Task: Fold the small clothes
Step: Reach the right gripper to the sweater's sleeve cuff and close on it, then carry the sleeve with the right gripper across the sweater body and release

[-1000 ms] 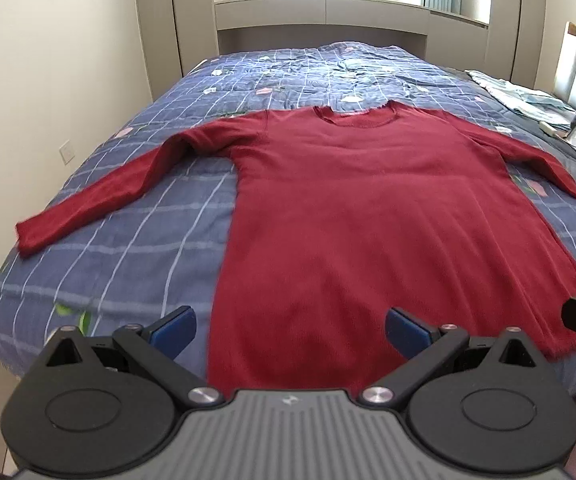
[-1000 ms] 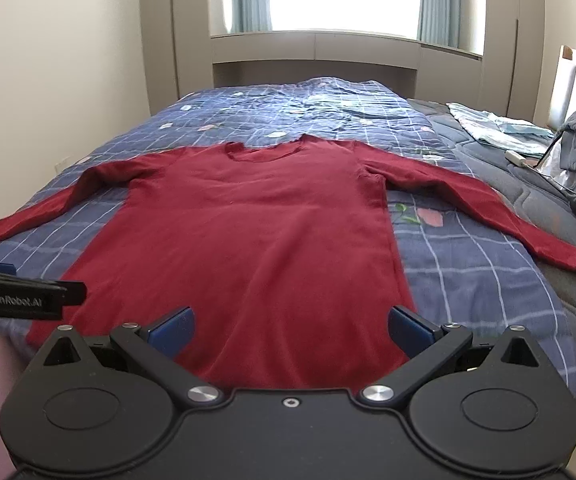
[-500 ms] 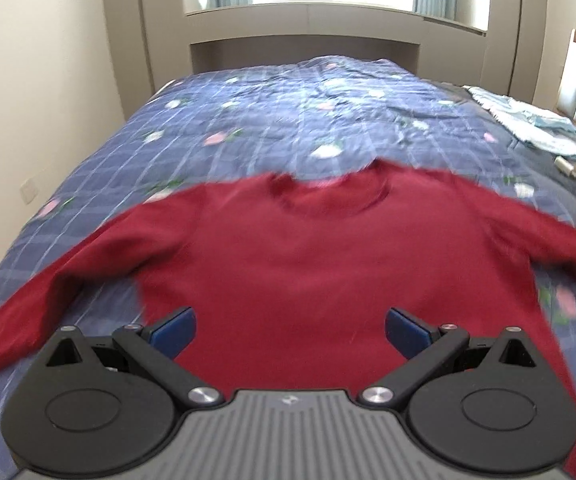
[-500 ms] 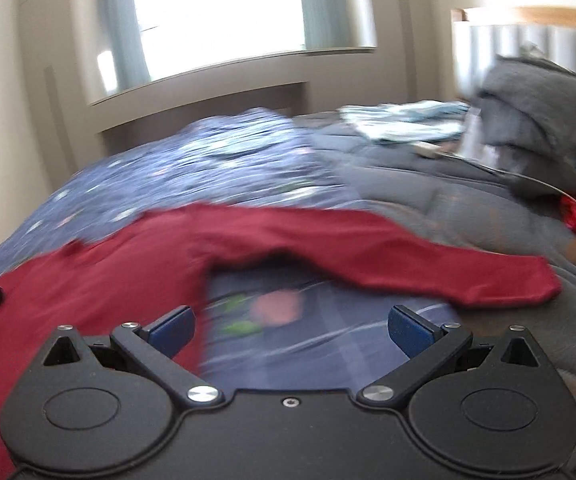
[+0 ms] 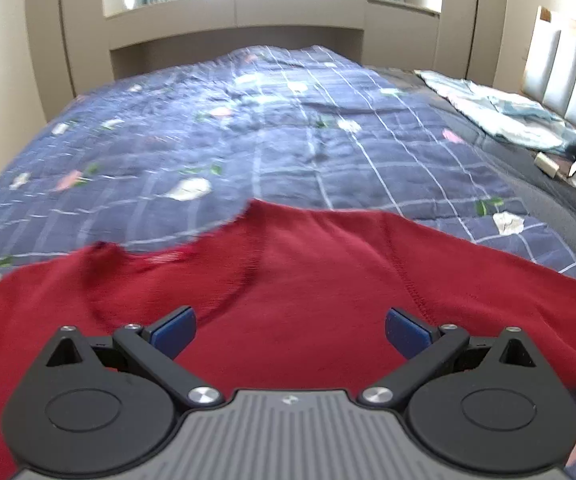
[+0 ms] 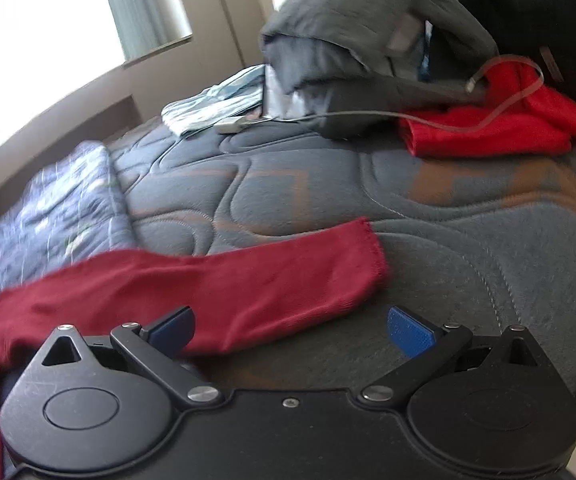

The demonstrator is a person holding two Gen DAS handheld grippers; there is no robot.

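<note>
A dark red long-sleeved sweater lies flat on the blue checked bedspread. In the left wrist view my left gripper is open and empty, just over the sweater's right shoulder, beside the neckline. In the right wrist view my right gripper is open and empty, over the sweater's right sleeve. The sleeve's cuff lies on the grey quilted mattress, slightly ahead of the fingers.
A grey folded blanket, a bright red garment, a white charger with cable and a light blue cloth lie toward the headboard. Window and wall cabinets stand beyond the bed.
Both grippers moved forward from the sweater's hem. The left one now sits near the neckline and shoulder; the right one swung right to the sleeve's cuff. Both stayed open.
</note>
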